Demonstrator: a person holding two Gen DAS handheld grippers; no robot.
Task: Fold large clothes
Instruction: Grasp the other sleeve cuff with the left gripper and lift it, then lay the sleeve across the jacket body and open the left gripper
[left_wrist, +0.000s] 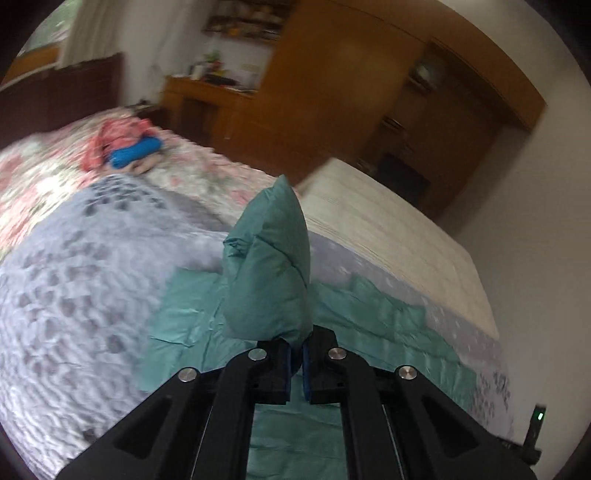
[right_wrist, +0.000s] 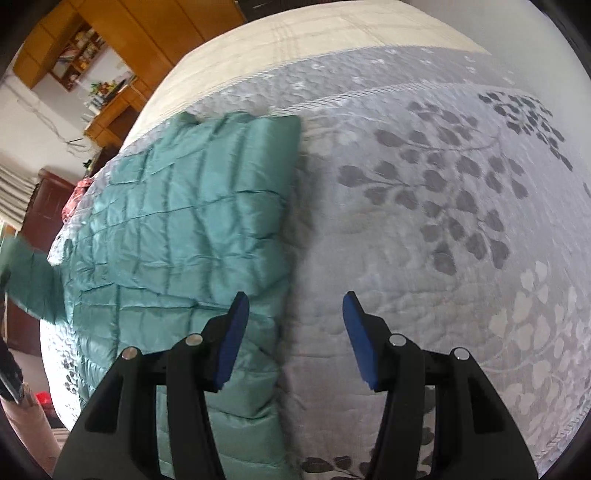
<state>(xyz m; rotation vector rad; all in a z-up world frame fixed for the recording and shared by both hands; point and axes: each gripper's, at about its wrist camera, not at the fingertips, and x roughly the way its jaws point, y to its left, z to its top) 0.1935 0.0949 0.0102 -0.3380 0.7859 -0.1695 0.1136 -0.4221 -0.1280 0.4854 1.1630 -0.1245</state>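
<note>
A teal quilted puffer jacket (right_wrist: 177, 206) lies spread on a grey leaf-patterned bedspread (right_wrist: 424, 221). My left gripper (left_wrist: 296, 363) is shut on a puffy part of the jacket, a sleeve or corner (left_wrist: 269, 266), and holds it lifted above the rest of the jacket (left_wrist: 199, 306). My right gripper (right_wrist: 291, 339) is open and empty, low over the jacket's right edge, its left finger (right_wrist: 231, 343) over the teal fabric and its right finger (right_wrist: 360, 343) over the bedspread. The lifted sleeve shows at the right wrist view's left edge (right_wrist: 33, 284).
A floral quilt (left_wrist: 44, 173) with pink clothes and a blue roll (left_wrist: 135, 151) lies at the bed's far end. A cream mattress edge (left_wrist: 399, 240) borders the bedspread. Wooden wardrobe and desk (left_wrist: 332, 92) stand beyond; a white wall is on the right.
</note>
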